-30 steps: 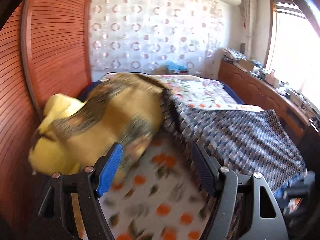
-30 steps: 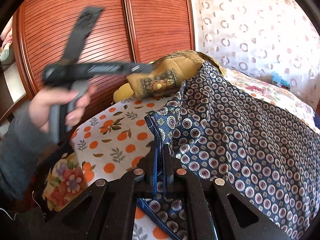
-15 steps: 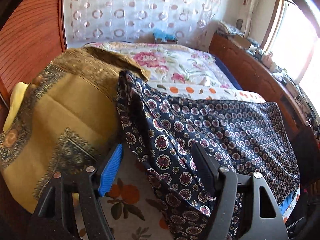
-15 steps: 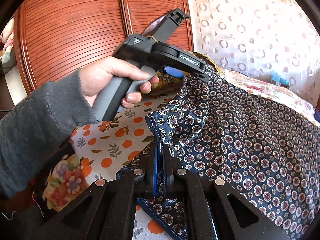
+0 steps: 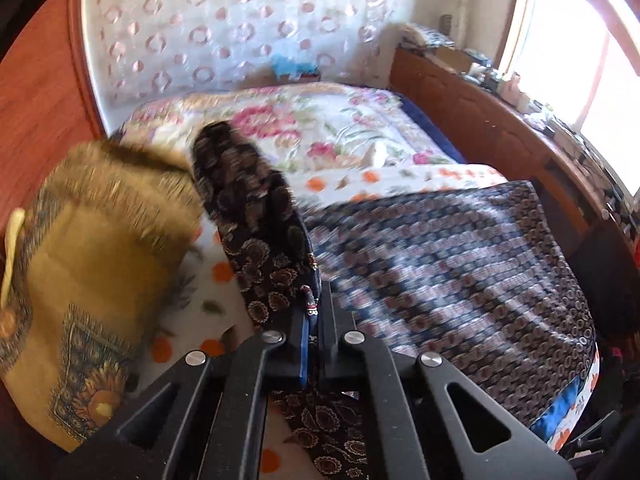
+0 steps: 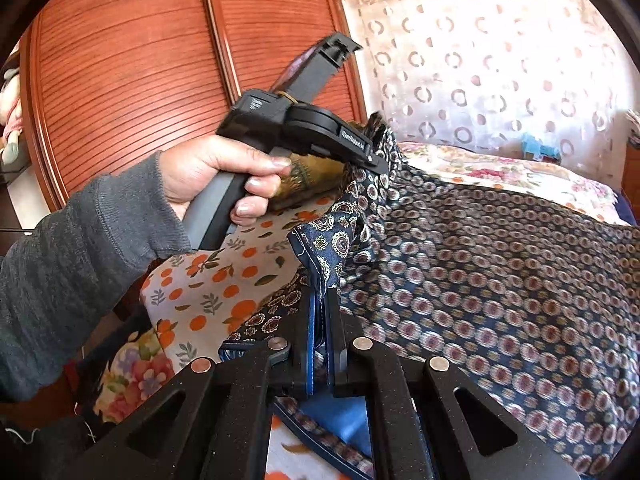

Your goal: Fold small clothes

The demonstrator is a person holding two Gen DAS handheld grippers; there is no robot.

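On a bed (image 5: 360, 136) spread with an orange-dotted sheet (image 6: 224, 280) and a floral quilt (image 5: 320, 128), we see a mustard-yellow patterned cloth (image 5: 96, 256) bunched at the left, just beside the garment we are working on and touching its raised corner. A slatted wooden wardrobe (image 6: 132, 72) closes off the left side, a cluttered wooden cabinet (image 5: 500, 132) runs along the right under the window, and a ring-printed curtain (image 5: 224, 28) hangs behind (the far half of the bed lies open). The navy medallion-print cloth (image 5: 460, 264) drapes across the near bed to its right edge. Our left gripper (image 5: 314, 320) has its fingers closed tight on one lifted edge of the cloth; our right gripper (image 6: 322, 328) likewise pinches a blue-lined fold. A grey-sleeved left hand (image 6: 216, 176) grips the left tool's handle.
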